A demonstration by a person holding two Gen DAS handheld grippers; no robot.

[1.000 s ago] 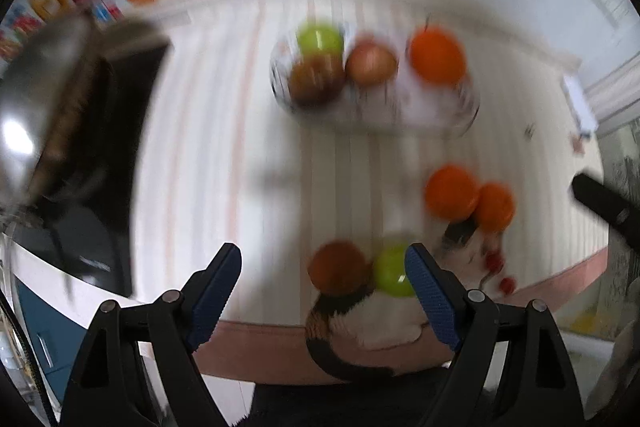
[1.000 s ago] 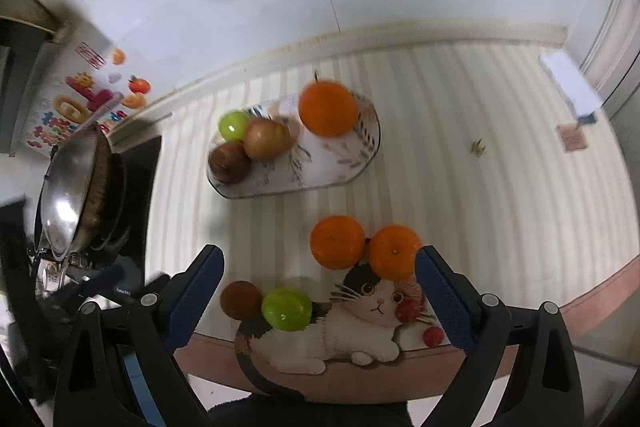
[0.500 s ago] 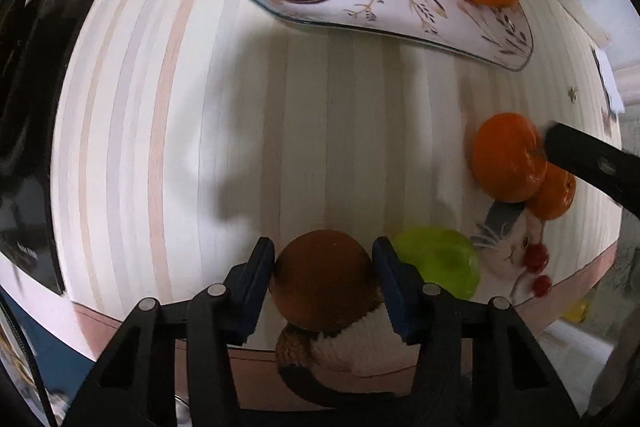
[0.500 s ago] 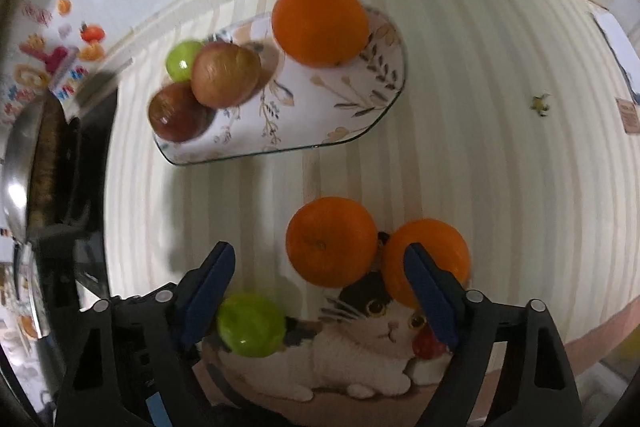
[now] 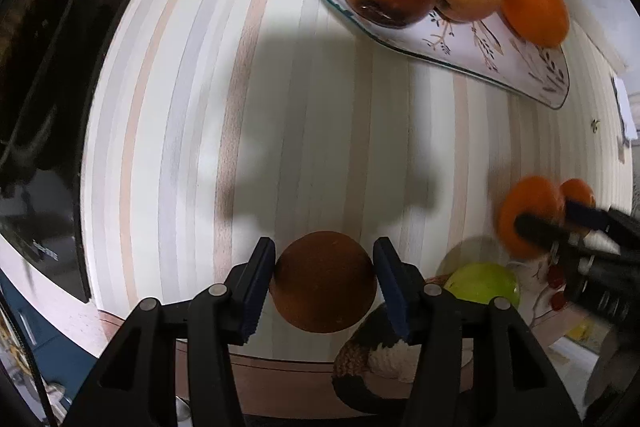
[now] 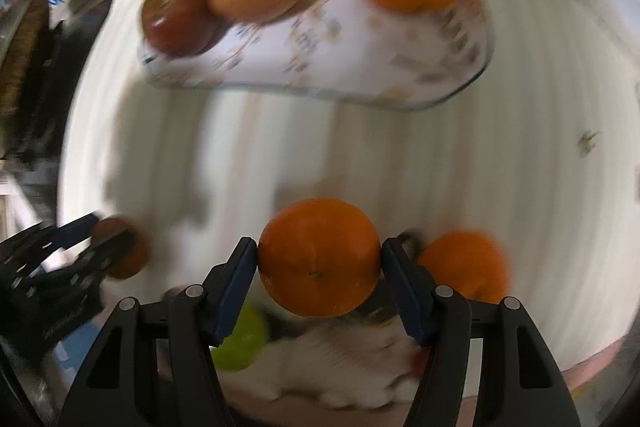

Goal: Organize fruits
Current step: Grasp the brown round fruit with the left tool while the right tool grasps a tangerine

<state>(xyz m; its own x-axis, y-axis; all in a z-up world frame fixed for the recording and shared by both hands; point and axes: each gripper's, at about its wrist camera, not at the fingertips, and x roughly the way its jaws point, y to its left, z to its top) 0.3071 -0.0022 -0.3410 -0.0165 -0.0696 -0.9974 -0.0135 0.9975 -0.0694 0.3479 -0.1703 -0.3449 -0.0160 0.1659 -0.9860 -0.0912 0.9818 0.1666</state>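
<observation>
Both hand-held grippers now clamped — left (image 5: 324, 281) on brown fruit (image 5: 323, 281), right (image 6: 319, 277) on orange (image 6: 319, 257), four fruits on plate (image 5: 460, 47).

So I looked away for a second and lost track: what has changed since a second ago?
Both grippers came down and closed. The left gripper now clamps the brown fruit; the right gripper clamps an orange, both still near the cat mat. Unchanged: the plate with its four fruits, the green fruit and the other orange on the mat.
</observation>
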